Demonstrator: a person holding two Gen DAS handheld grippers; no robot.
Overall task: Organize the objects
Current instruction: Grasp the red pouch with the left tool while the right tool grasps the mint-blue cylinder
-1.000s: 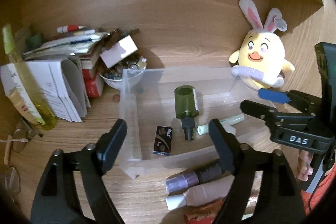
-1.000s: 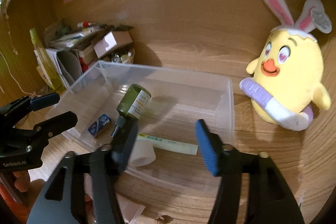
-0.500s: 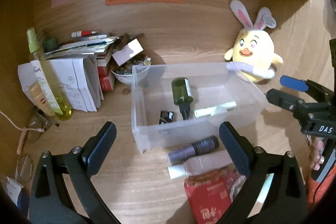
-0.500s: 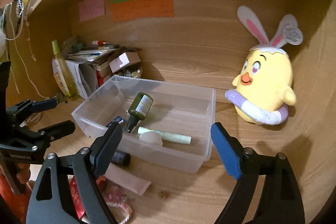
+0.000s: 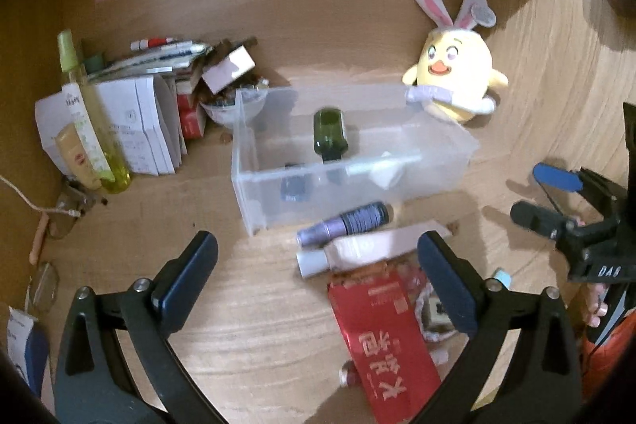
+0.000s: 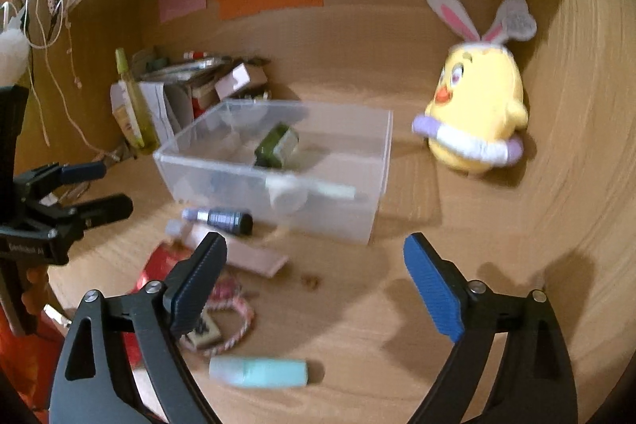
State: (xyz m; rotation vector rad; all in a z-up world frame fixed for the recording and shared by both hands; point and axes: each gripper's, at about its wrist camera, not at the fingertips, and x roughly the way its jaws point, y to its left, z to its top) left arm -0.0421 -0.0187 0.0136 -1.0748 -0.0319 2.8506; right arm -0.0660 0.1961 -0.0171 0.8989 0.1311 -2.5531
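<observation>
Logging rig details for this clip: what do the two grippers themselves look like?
Both are black plastic frames with silver screws. The left gripper has dark navy ribbed finger pads; a white label on its frame is too blurred to read. The right gripper has one dark pad and one bright blue pad, with white "DAS" lettering.

Both wrist views toward shared bin (image 5: 254, 193)

A clear plastic bin (image 5: 254, 185) holds a green bottle (image 5: 329, 134) lying on its side.
</observation>
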